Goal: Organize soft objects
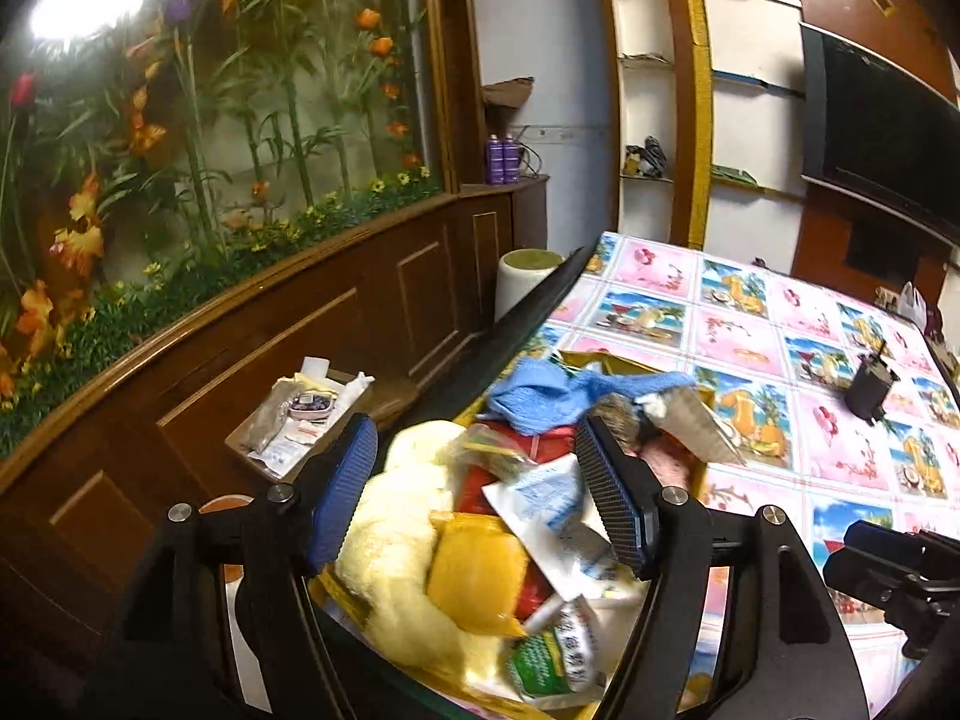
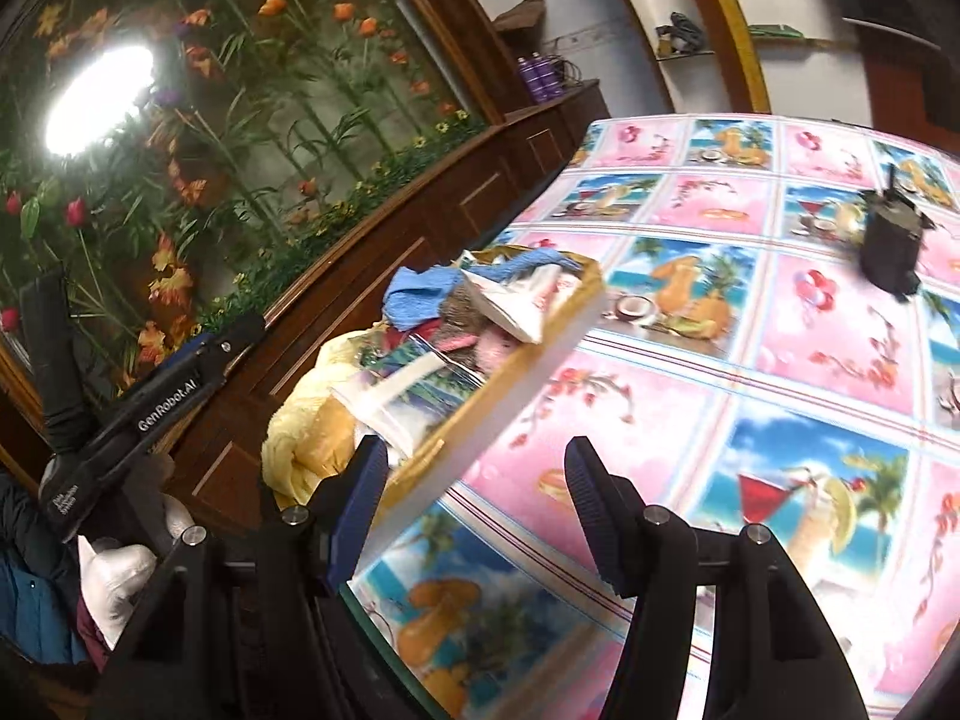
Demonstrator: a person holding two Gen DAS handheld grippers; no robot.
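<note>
A gold cardboard box (image 2: pixel 528 378) sits at the table's left edge, stuffed with soft things. On top lie a blue cloth (image 1: pixel 540 396), a pale yellow fluffy towel (image 1: pixel 402 540), a yellow pouch (image 1: pixel 477 570), a white packet (image 1: pixel 540 510) and a green-and-white packet (image 1: pixel 558 648). My left gripper (image 1: pixel 480 498) hangs open just above the pile, with nothing pinched between its blue pads (image 1: pixel 342 492). My right gripper (image 2: pixel 477 510) is open and empty over the tablecloth beside the box's near corner. A gloved hand (image 2: pixel 114 570) holds the left gripper (image 2: pixel 180 384).
A fruit-and-flower patterned tablecloth (image 2: pixel 750 330) covers the table. A small black device (image 2: pixel 891 246) stands on it to the far right. Left of the table are a cardboard tray of small items (image 1: pixel 300 426), a white cylinder (image 1: pixel 528 282) and a wood-panelled flower display (image 1: pixel 210 120).
</note>
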